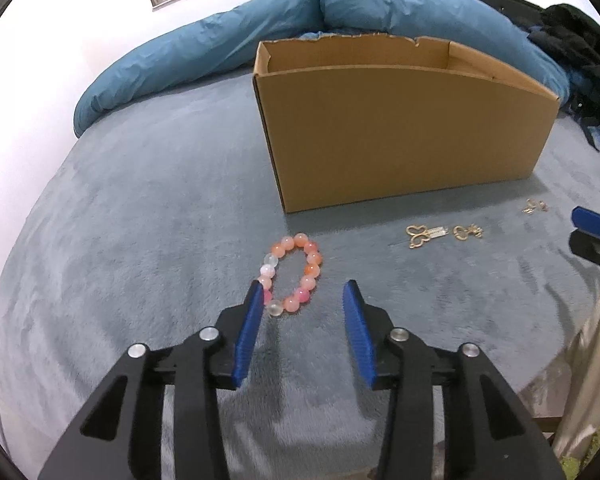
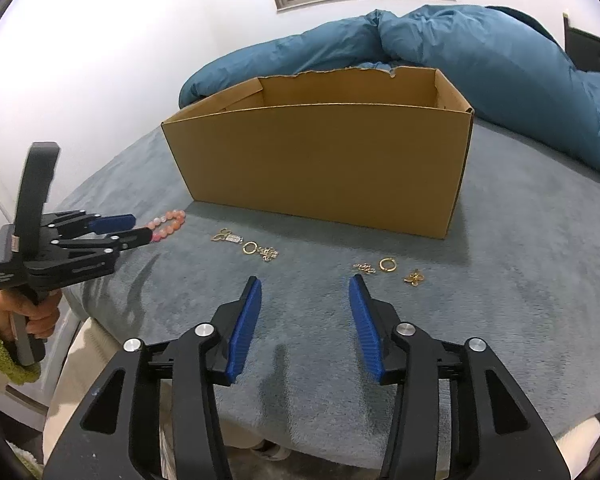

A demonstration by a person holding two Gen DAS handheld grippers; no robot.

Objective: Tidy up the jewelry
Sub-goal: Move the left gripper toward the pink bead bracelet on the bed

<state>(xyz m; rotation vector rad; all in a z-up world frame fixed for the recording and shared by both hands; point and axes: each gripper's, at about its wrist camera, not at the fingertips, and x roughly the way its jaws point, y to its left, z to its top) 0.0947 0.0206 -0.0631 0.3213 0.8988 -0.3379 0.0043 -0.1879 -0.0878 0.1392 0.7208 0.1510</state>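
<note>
A pink and orange bead bracelet (image 1: 292, 274) lies on the grey-blue blanket before an open cardboard box (image 1: 400, 132). My left gripper (image 1: 304, 292) is open just above the bracelet's near end, its left finger over the beads. Gold pieces lie to the right: a butterfly charm (image 1: 418, 236) and a ring charm (image 1: 466, 232). In the right wrist view my right gripper (image 2: 305, 284) is open and empty above the blanket. Ahead of it lie a gold ring (image 2: 387, 265), a small gold charm (image 2: 365, 268) and a gold butterfly (image 2: 414, 278). The bracelet (image 2: 168, 222) and box (image 2: 320, 168) show there too.
A blue duvet (image 1: 260, 36) is bunched behind the box against the white wall. Dark clothes (image 1: 580, 60) lie at the far right. The bed's near edge runs just below both grippers. The left gripper (image 2: 136, 228) shows at the left of the right wrist view.
</note>
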